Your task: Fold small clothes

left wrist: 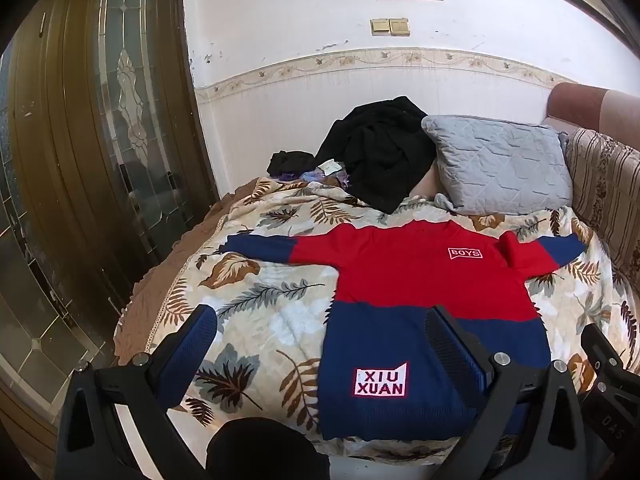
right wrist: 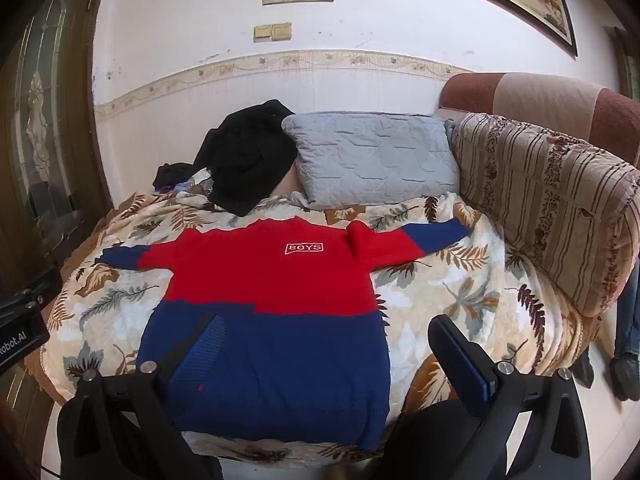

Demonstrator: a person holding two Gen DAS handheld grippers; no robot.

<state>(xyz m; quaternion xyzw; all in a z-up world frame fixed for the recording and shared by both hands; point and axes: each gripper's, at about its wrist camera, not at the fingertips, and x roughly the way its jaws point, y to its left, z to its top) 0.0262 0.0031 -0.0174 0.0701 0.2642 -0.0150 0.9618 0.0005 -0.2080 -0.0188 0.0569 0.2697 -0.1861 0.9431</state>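
Here, in the left wrist view, the red-and-blue sweater point(left wrist: 420, 300) lies flat on the leaf-print blanket point(left wrist: 256, 320) with sleeves spread, and the left gripper point(left wrist: 320, 344) hovers over its hem, fingers spread and empty. In the right wrist view, the right gripper point(right wrist: 324, 352) likewise hangs released above the sweater point(right wrist: 276, 300), near a grey pillow point(right wrist: 372, 156).

Red-and-navy sweater point(right wrist: 276, 304), white "BOYS" patch. Cream blanket point(right wrist: 452, 280), brown and grey leaf print. Grey quilted pillow point(right wrist: 372, 156). Black clothes point(right wrist: 248, 160). Brown striped, flowered cushion point(right wrist: 552, 208).
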